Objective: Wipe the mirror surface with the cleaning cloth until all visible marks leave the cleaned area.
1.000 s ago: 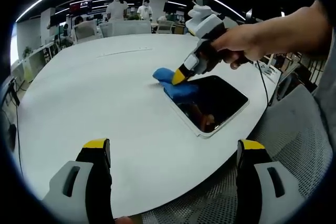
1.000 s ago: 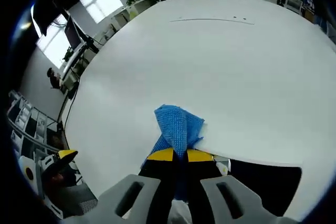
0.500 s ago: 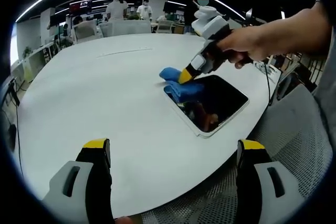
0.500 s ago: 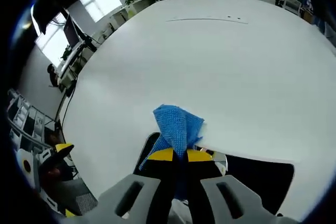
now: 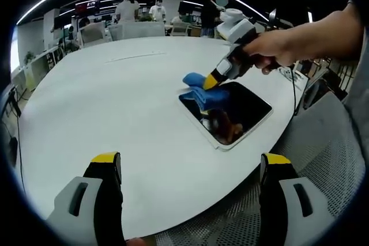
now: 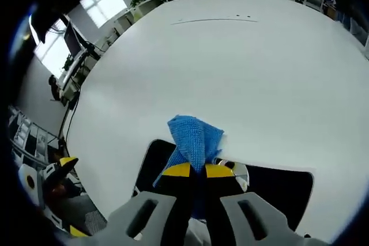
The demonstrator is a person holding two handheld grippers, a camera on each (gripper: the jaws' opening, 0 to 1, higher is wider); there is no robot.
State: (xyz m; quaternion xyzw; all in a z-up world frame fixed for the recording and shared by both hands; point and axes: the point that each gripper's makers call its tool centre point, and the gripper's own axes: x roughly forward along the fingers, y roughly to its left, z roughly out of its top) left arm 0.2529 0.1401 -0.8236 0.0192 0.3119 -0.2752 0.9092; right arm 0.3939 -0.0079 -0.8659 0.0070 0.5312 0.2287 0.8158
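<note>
A flat dark mirror (image 5: 236, 112) with a white frame lies on the white round table (image 5: 104, 102) near its right edge. A blue cleaning cloth (image 5: 203, 89) rests on the mirror's far corner, and my right gripper (image 5: 211, 83), held by a hand, is shut on it. In the right gripper view the blue cleaning cloth (image 6: 195, 139) bunches up ahead of the closed yellow-tipped fingertips (image 6: 180, 170), over the dark mirror (image 6: 277, 191). My left gripper (image 5: 190, 168) stands open over the table's near edge, far from the mirror, with nothing between its fingers.
A grey mesh chair (image 5: 323, 159) stands beside the table at the right. A cable (image 5: 292, 93) trails off the table's right edge. People (image 5: 128, 10) and desks fill the far room. A thin seam (image 6: 214, 20) crosses the far tabletop.
The right gripper has dragged the blue cloth across the mirror's far corner, toward the right and farther away. More of the dark mirror shows beside the cloth. The left gripper has stayed put.
</note>
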